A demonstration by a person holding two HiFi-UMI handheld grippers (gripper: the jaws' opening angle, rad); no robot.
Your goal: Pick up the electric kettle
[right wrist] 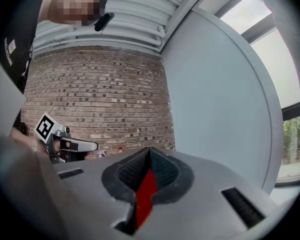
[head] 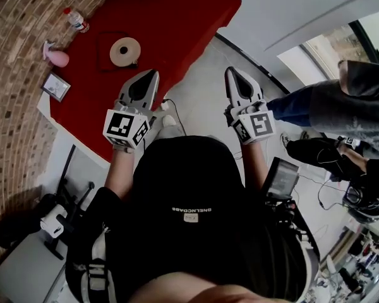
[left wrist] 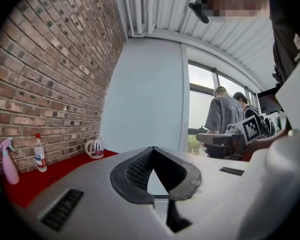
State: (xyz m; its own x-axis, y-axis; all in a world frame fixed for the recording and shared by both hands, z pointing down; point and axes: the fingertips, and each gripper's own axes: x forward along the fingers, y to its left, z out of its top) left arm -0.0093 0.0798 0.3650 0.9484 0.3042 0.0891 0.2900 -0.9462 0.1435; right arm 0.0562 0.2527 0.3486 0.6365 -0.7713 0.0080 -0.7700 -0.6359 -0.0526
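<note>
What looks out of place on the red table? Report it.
Nothing spilled or tipped: kettle, bottle and spray bottle stand upright. Only oddity: a round disc, perhaps the kettle's base, lies apart from it.

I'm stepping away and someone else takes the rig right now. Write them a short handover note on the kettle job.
Left gripper: jaws together, empty, level at the near edge of the red-clothed table.
Right gripper: jaws together, empty, over the floor beside the table.
Small clear-bodied electric kettle with a pale handle: upright at the table's far end by the brick wall, untouched.
Also there: clear plastic bottle with a red cap, pink spray bottle.
Done: nothing yet.
Left: approach, open a gripper, grip the kettle, lift.
</note>
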